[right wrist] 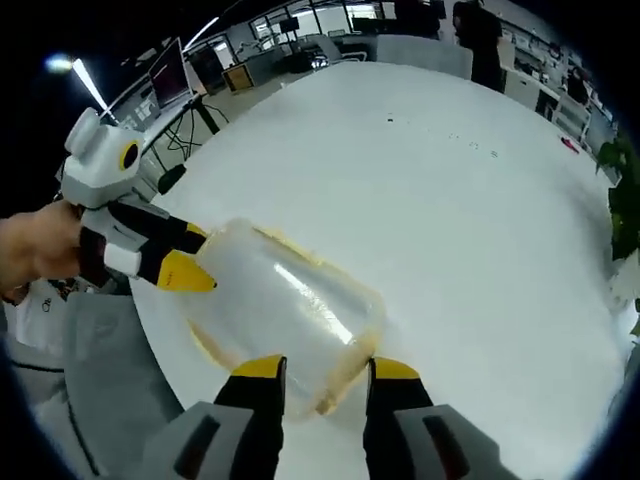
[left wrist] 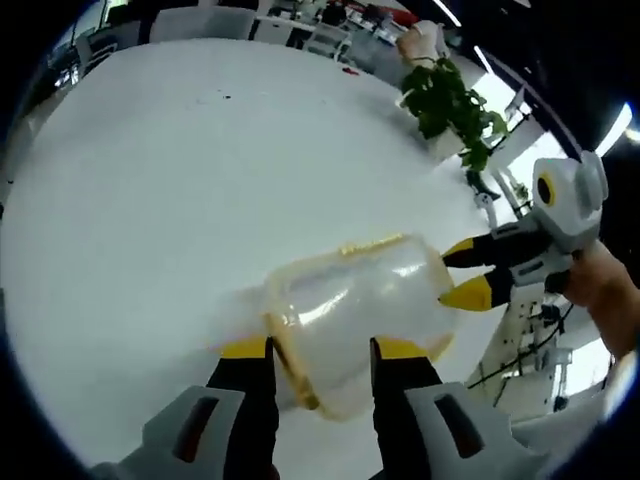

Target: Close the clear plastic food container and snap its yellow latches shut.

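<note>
Left gripper view: the clear plastic food container (left wrist: 355, 315) sits low and centre in the frame on a white table (left wrist: 180, 200). It has a yellow-tinted rim, and a yellow latch (left wrist: 370, 243) shows along its upper edge. The left gripper (left wrist: 320, 350) rises from the bottom edge, its two yellow-tipped jaws set either side of the container's near end with the rim between them. They look closed against the plastic, gripping it.

Right side of the same frame: the right gripper (left wrist: 470, 272) comes in from the right, held by a hand (left wrist: 605, 290). Its yellow tips are at the container's far end, one above and one below the corner, touching or just beside the wall. Upper right, a green plant (left wrist: 450, 105) stands at the table edge.

Right gripper view: the container (right wrist: 285, 305) lies lower centre, angled from upper left to lower right. The right gripper's (right wrist: 320, 370) jaws straddle the near rim and appear clamped on it. The left gripper (right wrist: 185, 255) enters from the left, held by a hand (right wrist: 40, 245), with its yellow tips against the container's left end. The table (right wrist: 470, 200) spreads across the rest of the frame. Desks and monitors stand far off along the top.
</note>
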Action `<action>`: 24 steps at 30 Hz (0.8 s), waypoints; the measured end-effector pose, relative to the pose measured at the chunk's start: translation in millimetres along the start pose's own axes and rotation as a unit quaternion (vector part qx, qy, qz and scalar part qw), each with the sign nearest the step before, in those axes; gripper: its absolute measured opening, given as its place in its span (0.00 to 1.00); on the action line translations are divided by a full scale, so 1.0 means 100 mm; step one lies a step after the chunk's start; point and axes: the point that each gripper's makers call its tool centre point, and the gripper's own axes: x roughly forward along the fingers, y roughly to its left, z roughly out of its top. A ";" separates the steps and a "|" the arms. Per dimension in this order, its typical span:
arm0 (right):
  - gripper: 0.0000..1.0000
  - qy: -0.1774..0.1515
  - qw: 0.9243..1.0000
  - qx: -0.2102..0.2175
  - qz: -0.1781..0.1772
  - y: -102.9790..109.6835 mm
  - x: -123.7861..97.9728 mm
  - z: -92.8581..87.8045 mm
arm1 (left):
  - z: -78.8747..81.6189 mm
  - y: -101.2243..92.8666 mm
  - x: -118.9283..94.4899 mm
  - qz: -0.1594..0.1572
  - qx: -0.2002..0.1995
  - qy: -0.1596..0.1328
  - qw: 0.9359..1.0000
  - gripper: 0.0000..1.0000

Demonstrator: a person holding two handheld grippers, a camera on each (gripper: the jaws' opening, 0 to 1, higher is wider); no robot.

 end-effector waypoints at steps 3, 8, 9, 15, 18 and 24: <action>0.29 0.008 0.998 0.052 0.033 0.04 0.04 -0.02 | 0.03 -0.03 0.00 0.007 0.008 0.001 1.000 0.38; 0.30 -0.004 0.998 0.043 0.043 0.00 0.02 -0.02 | 0.05 -0.02 -0.03 -0.001 0.016 0.009 1.000 0.39; 0.30 -0.004 0.998 0.046 0.042 0.00 0.02 -0.01 | 0.06 -0.02 -0.02 -0.002 0.013 0.007 1.000 0.40; 0.31 -0.005 1.000 0.010 0.023 0.01 0.00 0.04 | 0.07 -0.02 -0.05 -0.017 0.019 0.008 1.000 0.40; 0.24 -0.010 1.000 -0.025 0.002 -0.07 -0.07 0.05 | 0.11 -0.01 -0.10 -0.014 0.062 -0.002 0.998 0.37; 0.22 -0.037 0.997 -0.067 0.016 -0.09 -0.25 0.09 | 0.20 0.08 -0.29 -0.010 0.116 -0.019 0.993 0.44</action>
